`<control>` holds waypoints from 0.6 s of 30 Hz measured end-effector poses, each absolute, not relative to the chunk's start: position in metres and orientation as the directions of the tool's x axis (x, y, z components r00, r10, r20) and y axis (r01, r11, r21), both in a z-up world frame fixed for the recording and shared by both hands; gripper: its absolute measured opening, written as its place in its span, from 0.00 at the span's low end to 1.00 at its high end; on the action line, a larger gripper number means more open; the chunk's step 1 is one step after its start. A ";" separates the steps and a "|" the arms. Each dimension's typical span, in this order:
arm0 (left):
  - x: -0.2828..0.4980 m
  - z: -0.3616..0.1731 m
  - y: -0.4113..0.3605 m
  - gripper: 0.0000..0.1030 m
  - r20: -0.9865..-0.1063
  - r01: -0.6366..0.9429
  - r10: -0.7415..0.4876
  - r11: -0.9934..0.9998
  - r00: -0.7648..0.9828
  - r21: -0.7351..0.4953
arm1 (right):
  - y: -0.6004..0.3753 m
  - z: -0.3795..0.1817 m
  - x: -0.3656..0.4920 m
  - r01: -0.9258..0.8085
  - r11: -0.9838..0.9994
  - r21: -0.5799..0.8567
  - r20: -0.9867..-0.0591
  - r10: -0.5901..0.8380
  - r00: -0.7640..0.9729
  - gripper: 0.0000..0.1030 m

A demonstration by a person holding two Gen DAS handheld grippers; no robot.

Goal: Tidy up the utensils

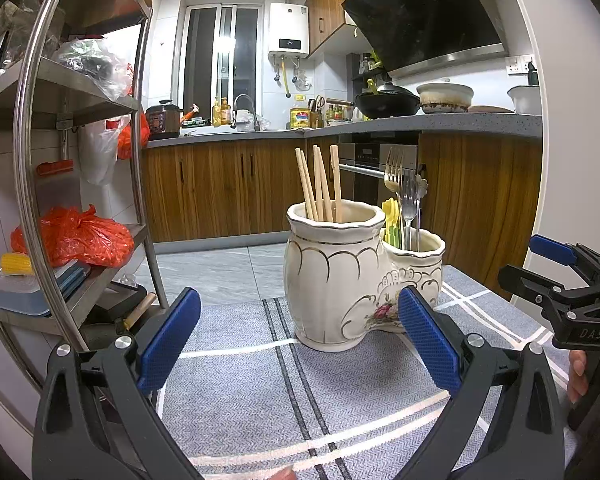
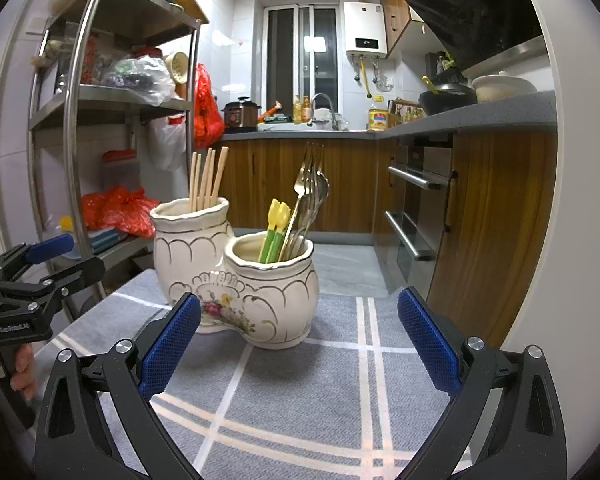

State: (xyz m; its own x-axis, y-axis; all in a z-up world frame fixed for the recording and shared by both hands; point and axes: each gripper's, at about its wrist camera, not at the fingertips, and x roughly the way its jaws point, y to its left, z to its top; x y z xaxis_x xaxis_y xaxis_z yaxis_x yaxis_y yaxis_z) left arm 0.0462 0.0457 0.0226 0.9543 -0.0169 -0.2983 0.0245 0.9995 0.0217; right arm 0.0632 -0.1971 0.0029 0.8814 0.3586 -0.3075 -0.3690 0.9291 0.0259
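A cream ceramic double holder (image 1: 340,276) (image 2: 236,276) stands on a grey checked cloth (image 1: 260,392) (image 2: 332,380). Its taller pot holds several wooden chopsticks (image 1: 320,184) (image 2: 208,180). Its lower pot holds metal forks and spoons (image 1: 400,188) (image 2: 310,192) and yellow-green plastic utensils (image 1: 392,224) (image 2: 276,228). My left gripper (image 1: 300,336) is open and empty, just in front of the holder. My right gripper (image 2: 300,336) is open and empty, in front of the lower pot. Each gripper shows at the edge of the other's view, the right one (image 1: 556,276) and the left one (image 2: 40,272).
A steel shelf rack (image 1: 80,160) (image 2: 112,120) with bags and boxes stands at the left. Wooden cabinets and an oven (image 2: 420,208) line the right, under a grey counter (image 1: 420,124) with pots. The tiled floor (image 1: 220,272) lies beyond the cloth's far edge.
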 end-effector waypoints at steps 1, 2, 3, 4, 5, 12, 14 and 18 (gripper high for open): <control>0.046 0.023 0.046 0.95 -0.298 0.024 -0.017 0.999 0.954 0.022 | -0.197 0.003 0.063 -0.369 0.929 0.026 -0.308 0.359 0.881 0.95; 0.046 0.023 0.046 0.95 -0.298 0.024 -0.017 0.999 0.954 0.022 | -0.197 0.003 0.063 -0.369 0.929 0.026 -0.308 0.359 0.881 0.95; 0.046 0.023 0.046 0.95 -0.299 0.024 -0.017 0.999 0.954 0.022 | -0.197 0.003 0.063 -0.369 0.929 0.026 -0.308 0.359 0.881 0.95; 0.046 0.023 0.046 0.95 -0.298 0.022 -0.015 1.000 0.954 0.022 | -0.197 0.003 0.063 -0.369 0.929 0.026 -0.307 0.359 0.881 0.95; 0.046 0.023 0.046 0.95 -0.298 0.021 -0.013 1.000 0.954 0.022 | -0.197 0.003 0.063 -0.369 0.929 0.026 -0.307 0.359 0.881 0.95; 0.046 0.022 0.046 0.95 -0.298 0.019 -0.011 1.000 0.954 0.022 | -0.197 0.003 0.063 -0.369 0.929 0.026 -0.307 0.359 0.881 0.95; 0.046 0.022 0.046 0.95 -0.299 0.019 -0.012 1.000 0.954 0.022 | -0.197 0.003 0.063 -0.369 0.929 0.026 -0.307 0.359 0.882 0.95; 0.046 0.022 0.046 0.95 -0.302 0.017 -0.009 1.000 0.953 0.024 | -0.197 0.002 0.063 -0.369 0.929 0.026 -0.311 0.359 0.880 0.95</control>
State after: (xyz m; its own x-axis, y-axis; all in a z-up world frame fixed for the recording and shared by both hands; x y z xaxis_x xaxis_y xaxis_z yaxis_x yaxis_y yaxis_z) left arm 0.0457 0.0462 0.0221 0.9533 -0.0094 -0.3019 0.0174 0.9996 0.0237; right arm 0.0634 -0.1972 0.0022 0.8802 0.3587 -0.3108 -0.3694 0.9289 0.0259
